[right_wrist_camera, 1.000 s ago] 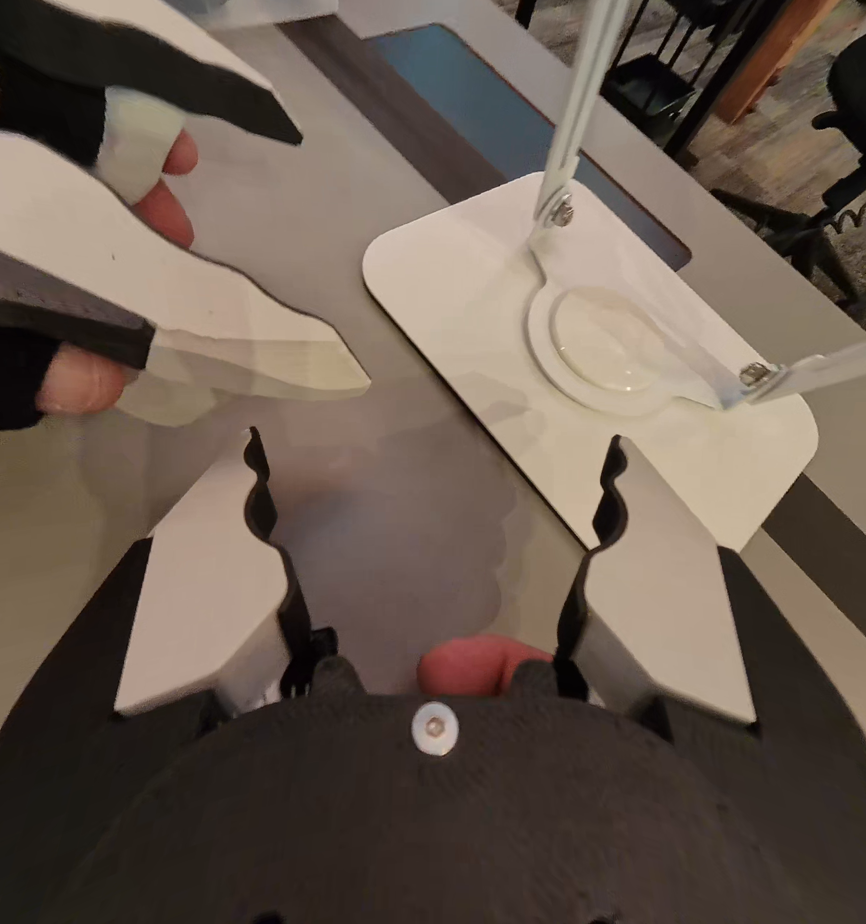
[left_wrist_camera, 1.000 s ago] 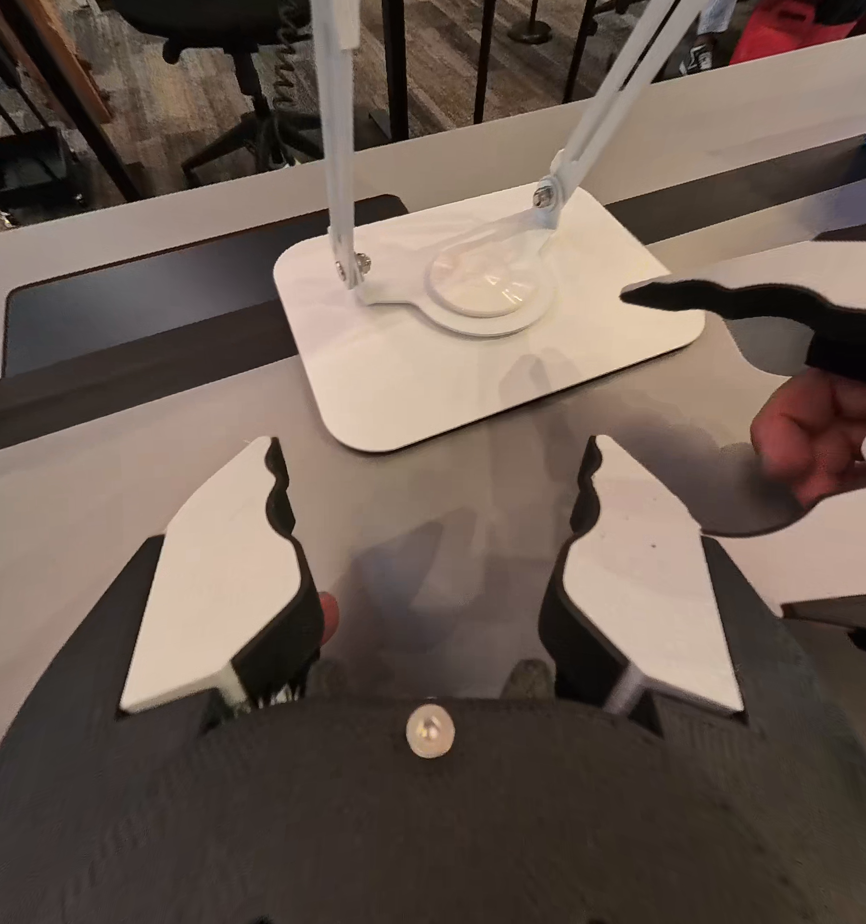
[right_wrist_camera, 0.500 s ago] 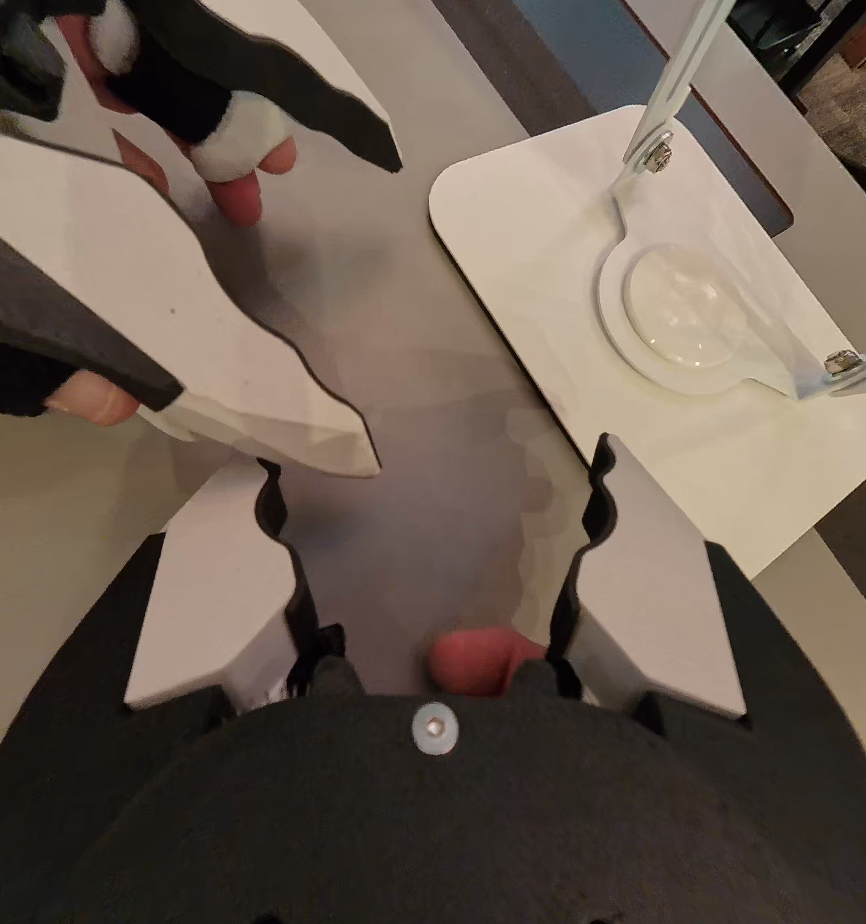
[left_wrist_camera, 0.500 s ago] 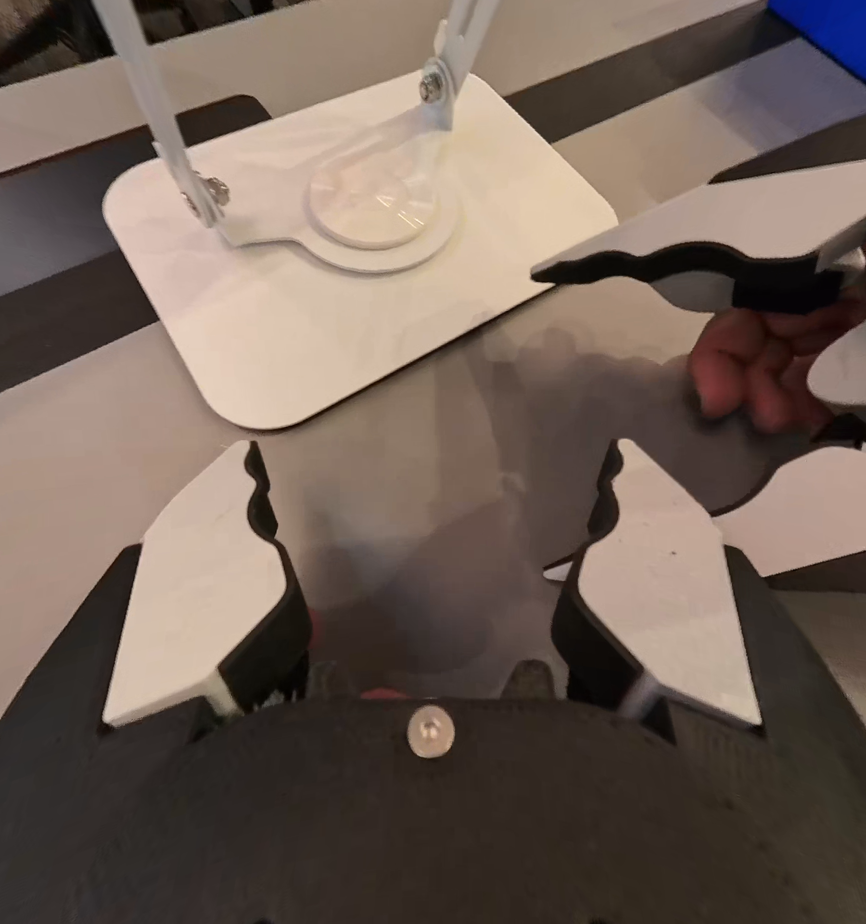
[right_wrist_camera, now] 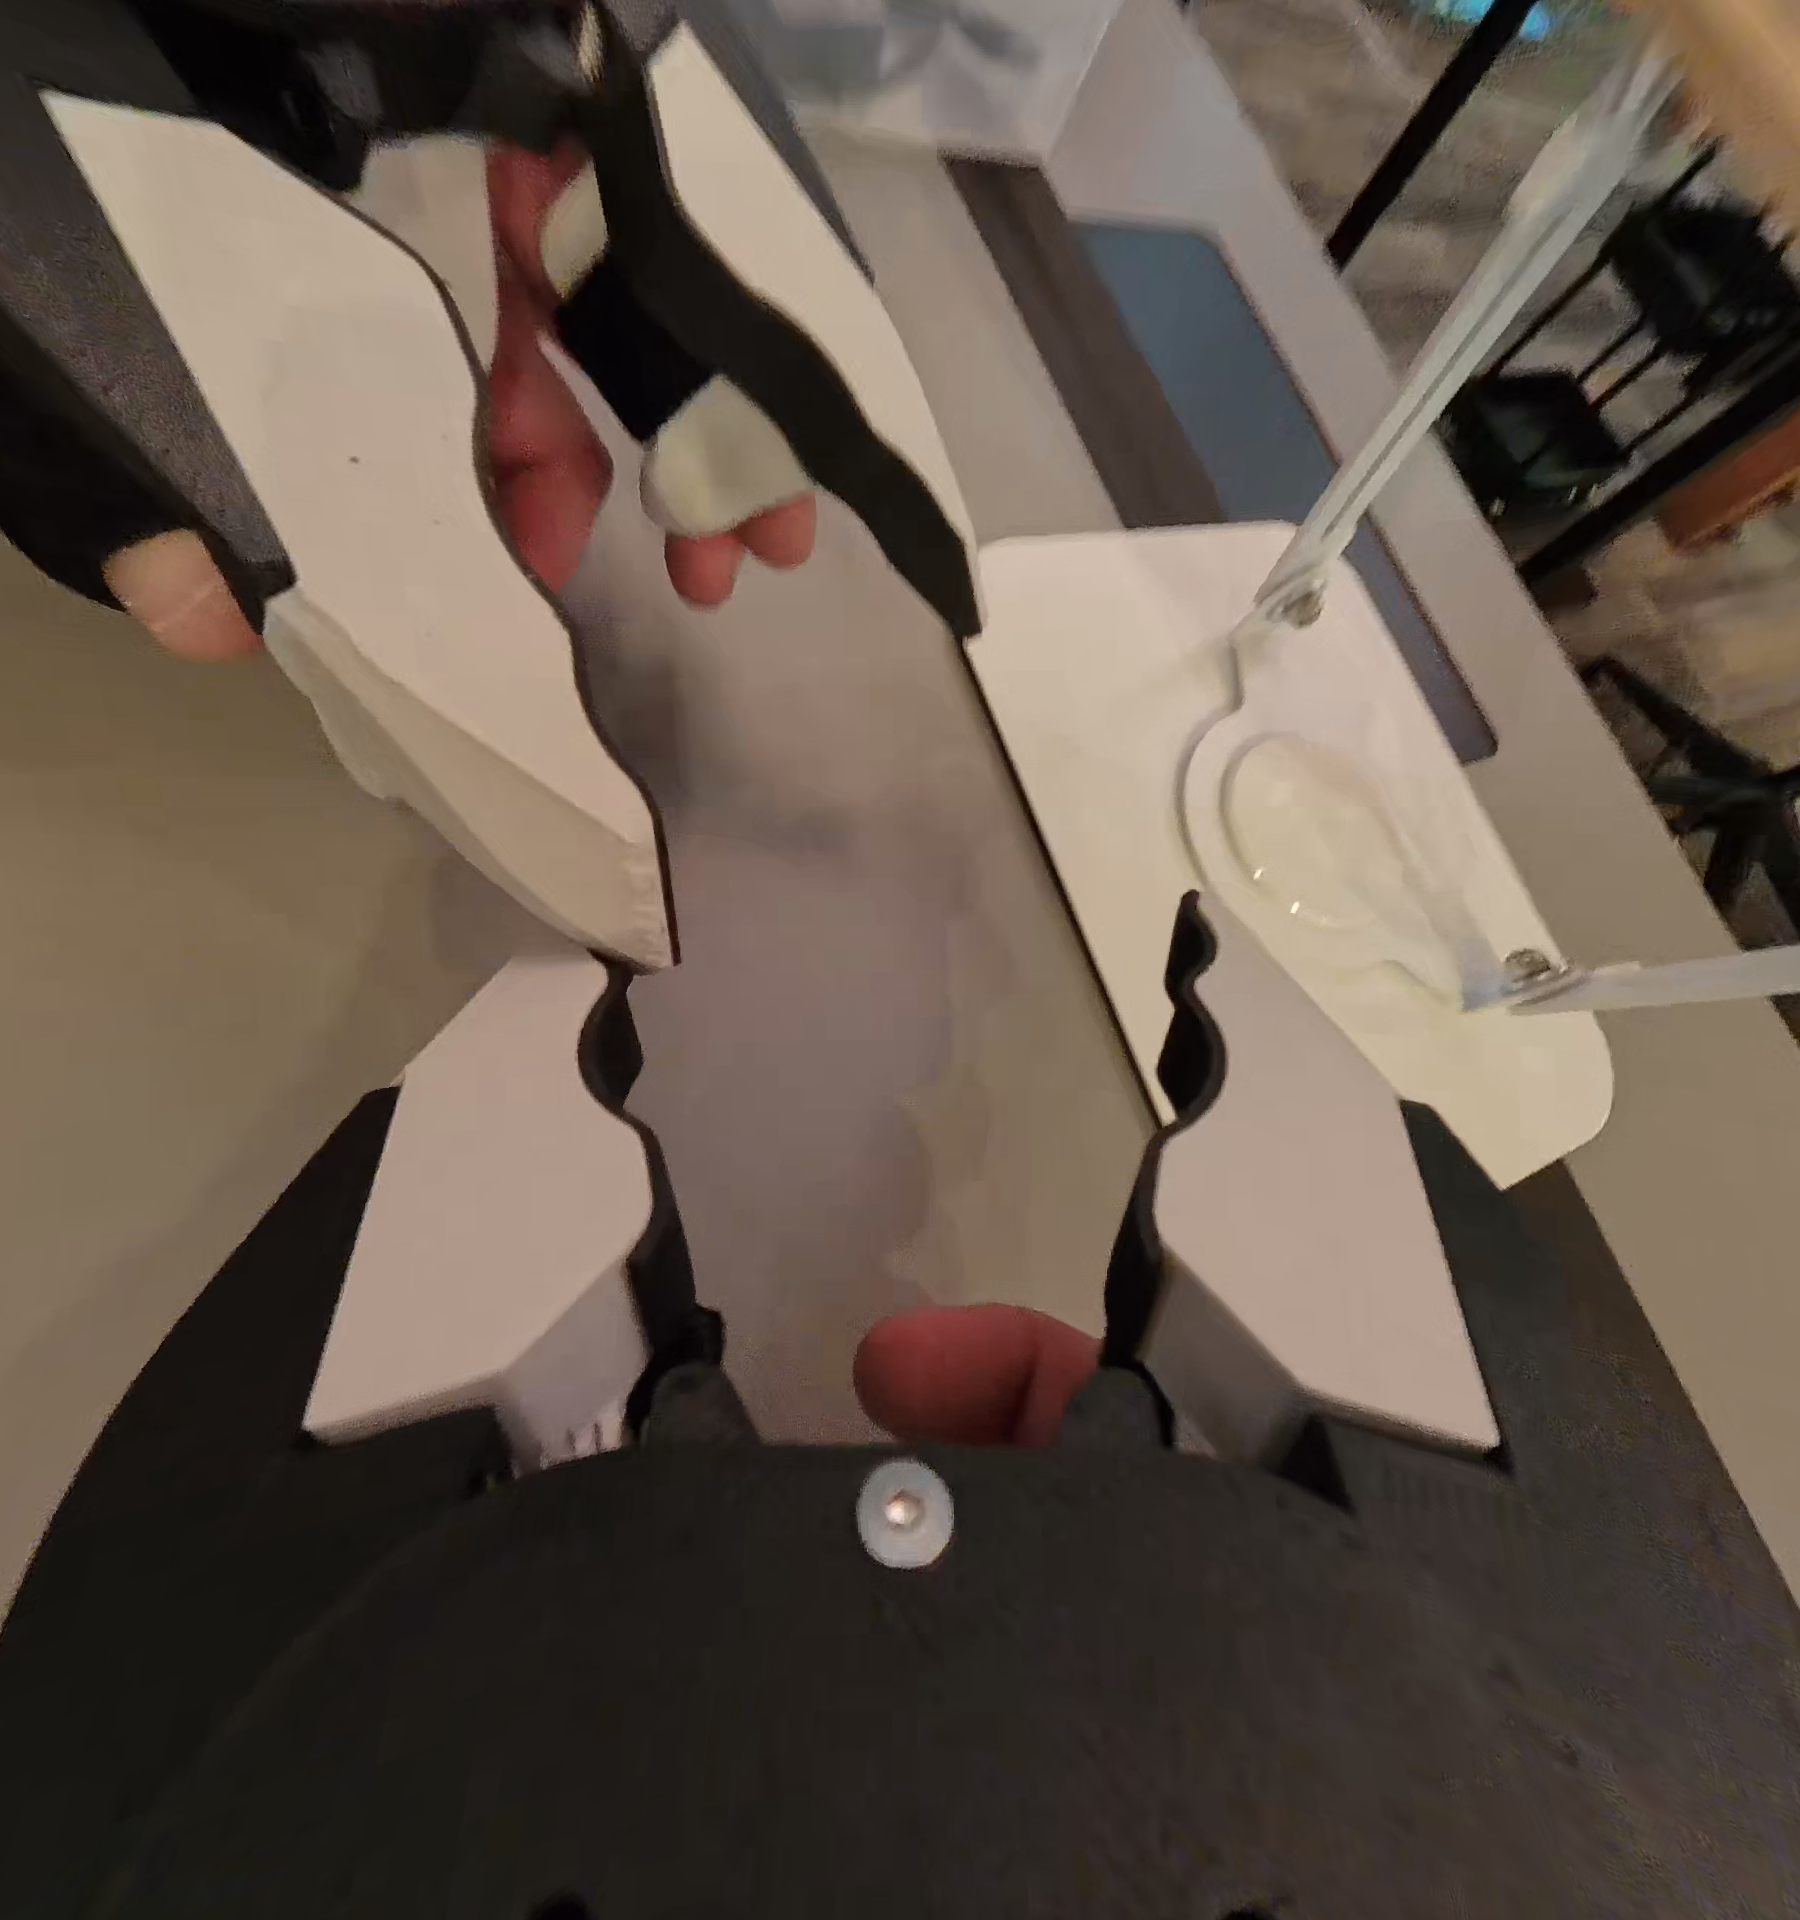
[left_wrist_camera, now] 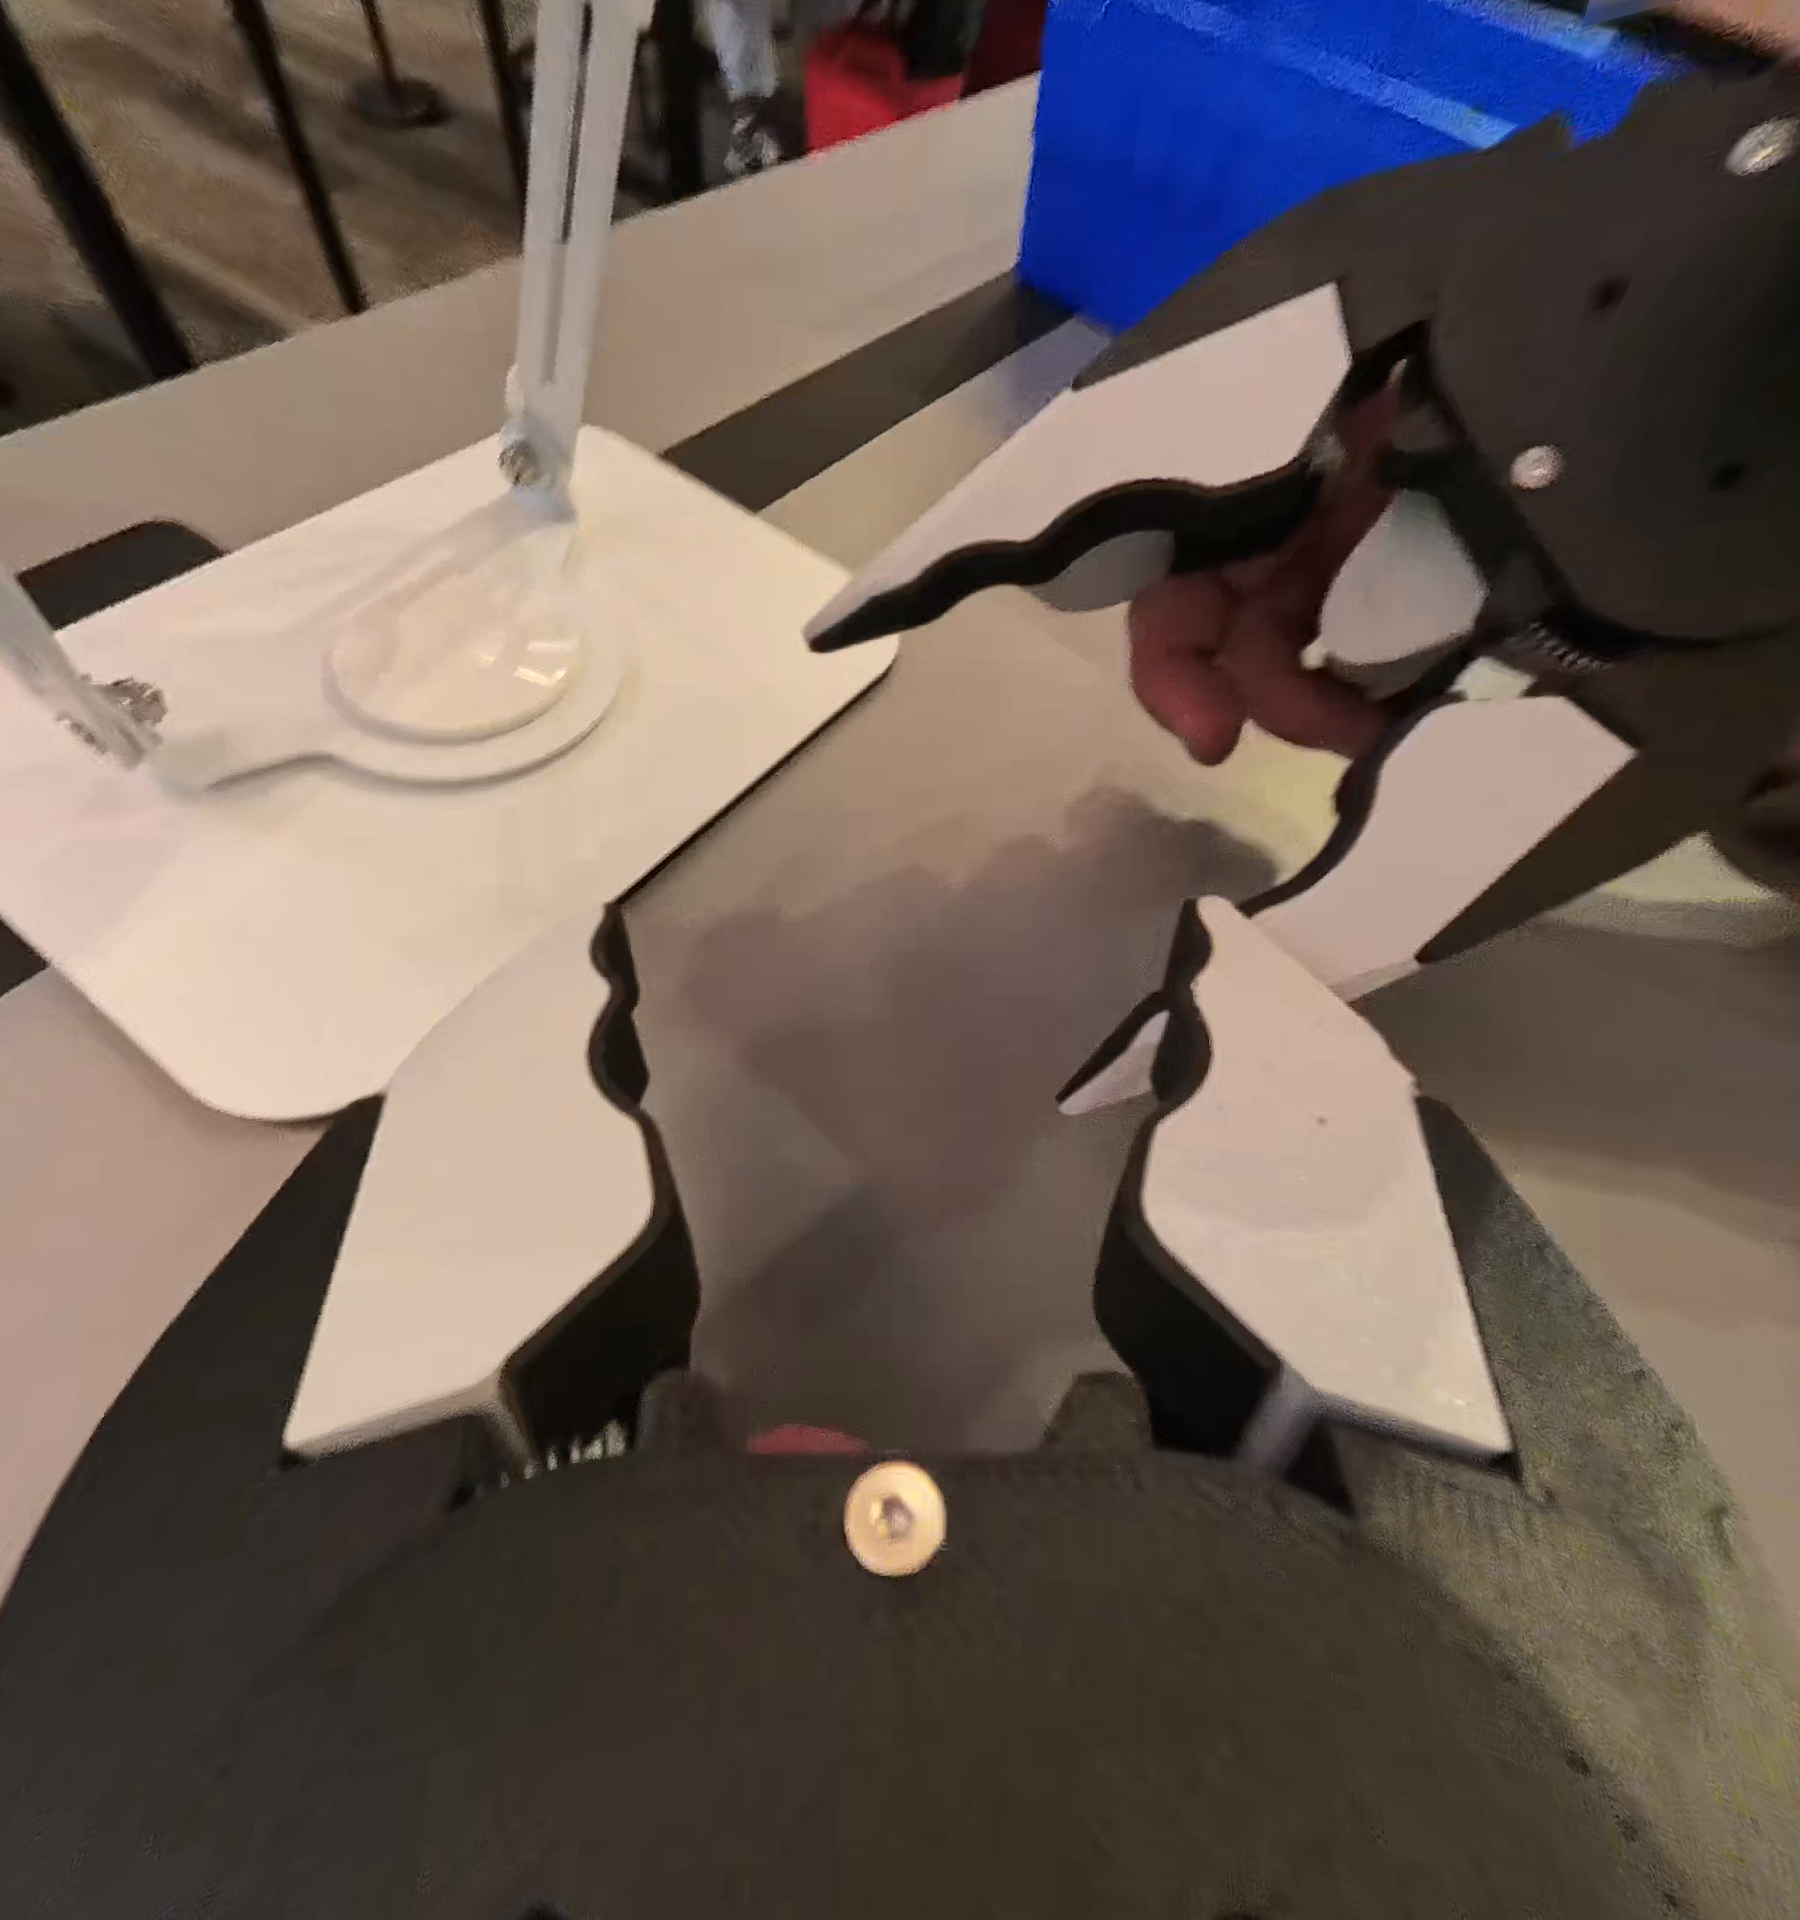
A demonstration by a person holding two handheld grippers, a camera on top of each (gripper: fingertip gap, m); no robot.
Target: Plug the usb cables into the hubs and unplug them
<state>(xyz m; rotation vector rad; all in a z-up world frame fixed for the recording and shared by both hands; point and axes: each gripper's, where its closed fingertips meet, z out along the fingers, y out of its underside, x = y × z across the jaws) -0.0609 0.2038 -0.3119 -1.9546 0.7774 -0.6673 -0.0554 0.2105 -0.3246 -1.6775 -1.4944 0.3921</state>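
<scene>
No USB cable or hub shows in either view. My left gripper (left_wrist_camera: pixel 901 935) is open and empty, low over the grey table (left_wrist_camera: pixel 96 1195). My right gripper (right_wrist_camera: pixel 896 945) is open and empty too, over the same table (right_wrist_camera: pixel 148 935). The two point toward each other at an angle and stand very close: the right gripper (left_wrist_camera: pixel 937 873) fills the upper right of the left wrist view, and the left gripper (right_wrist_camera: pixel 813 790) fills the upper left of the right wrist view. One finger of each nearly touches a finger of the other. A person's fingers show behind both.
A white lamp base plate (left_wrist_camera: pixel 304 883) with a round foot and white arms lies just beyond the fingertips; it also shows in the right wrist view (right_wrist_camera: pixel 1083 675). A blue box (left_wrist_camera: pixel 1239 156) stands at the back right. A dark strip runs along the table's far side. My left and right fingertips are right by each other.
The two grippers have come closer together, until their fingertips almost meet. The left wrist view has swung right, bringing the blue box into sight. Both stay open.
</scene>
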